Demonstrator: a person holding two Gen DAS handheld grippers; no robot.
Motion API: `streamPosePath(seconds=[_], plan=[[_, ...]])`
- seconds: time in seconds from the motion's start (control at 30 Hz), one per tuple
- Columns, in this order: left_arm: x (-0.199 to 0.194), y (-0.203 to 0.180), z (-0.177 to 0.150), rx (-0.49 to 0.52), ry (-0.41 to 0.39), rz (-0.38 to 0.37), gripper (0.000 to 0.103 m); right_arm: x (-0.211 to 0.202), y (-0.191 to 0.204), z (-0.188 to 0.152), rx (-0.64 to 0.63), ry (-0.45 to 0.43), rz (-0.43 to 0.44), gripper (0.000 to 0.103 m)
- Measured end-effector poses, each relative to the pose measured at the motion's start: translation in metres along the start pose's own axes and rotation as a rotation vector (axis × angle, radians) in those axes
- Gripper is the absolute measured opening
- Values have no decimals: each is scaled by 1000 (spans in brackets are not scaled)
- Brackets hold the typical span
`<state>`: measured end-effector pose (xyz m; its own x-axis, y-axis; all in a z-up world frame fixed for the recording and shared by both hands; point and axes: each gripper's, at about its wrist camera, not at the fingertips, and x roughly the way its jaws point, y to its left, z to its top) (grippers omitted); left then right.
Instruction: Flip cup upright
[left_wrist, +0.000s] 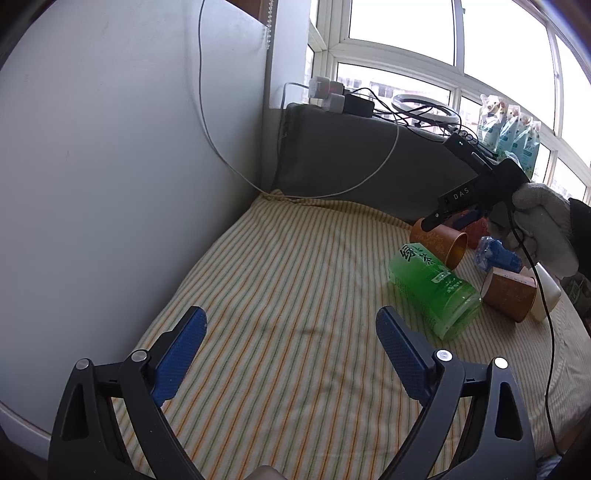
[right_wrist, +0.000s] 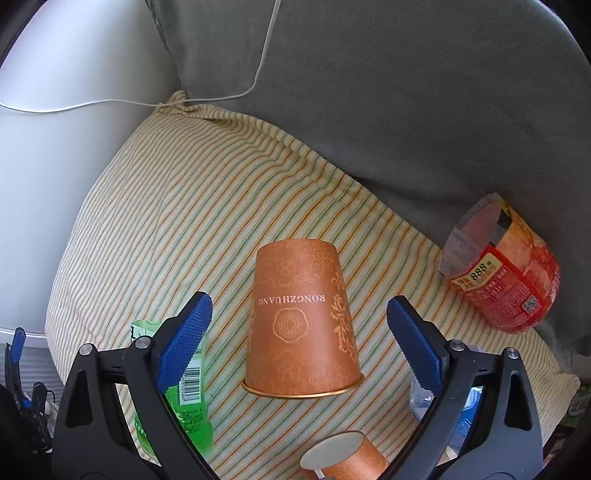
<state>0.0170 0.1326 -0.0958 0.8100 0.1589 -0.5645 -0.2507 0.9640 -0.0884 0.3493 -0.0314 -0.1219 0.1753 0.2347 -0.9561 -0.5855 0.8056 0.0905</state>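
An orange paper cup (right_wrist: 301, 321) marked RONGZHUANG lies on its side on the striped cloth (right_wrist: 177, 206), mouth toward the right wrist camera. My right gripper (right_wrist: 300, 325) is open, its blue pads on either side of the cup, apart from it. In the left wrist view the same cup (left_wrist: 439, 242) lies under the right gripper (left_wrist: 448, 218), held by a gloved hand (left_wrist: 543, 229). My left gripper (left_wrist: 291, 345) is open and empty over the bare cloth (left_wrist: 277, 266), well left of the cups.
A green tea bottle (left_wrist: 436, 291) lies beside the cup. A second orange cup (left_wrist: 509, 293) lies on its side nearby, also low in the right wrist view (right_wrist: 347, 458). A red cut bottle (right_wrist: 506, 266) leans on the grey cushion (right_wrist: 406, 92). A white wall (left_wrist: 110, 166) bounds the left.
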Motion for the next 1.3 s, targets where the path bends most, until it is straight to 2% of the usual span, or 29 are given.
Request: streamPosePath(seconds=[0.17,0.3,0.53,0.73,0.87,1.0,1.13,1.3], plan=[[5,0,-1,-2,12,-3,93,20,8,7,-35,51,-14,84],[5,1,-3,-3,16,-2,93,31,16,9,-75,81,-36,65],[1,2,-3,4,14,8,93,30,26,6,-137,63,-56,64],[-7,0,-2,8,-1,11,93,-1,39,-3,-235,12,-89,64],[-14,-4,-2,17,-10,13,93,-30,42,-12,-277,-29,-75,64],[-21,-9,-2,29,-19,11,93,-60,49,-35,-345,-61,-55,64],[-29,-15,-3,37,-28,7,93,-82,68,-72,-481,-61,-30,64],[-36,-26,-5,56,-25,-2,93,-82,95,-128,-653,-5,-13,64]])
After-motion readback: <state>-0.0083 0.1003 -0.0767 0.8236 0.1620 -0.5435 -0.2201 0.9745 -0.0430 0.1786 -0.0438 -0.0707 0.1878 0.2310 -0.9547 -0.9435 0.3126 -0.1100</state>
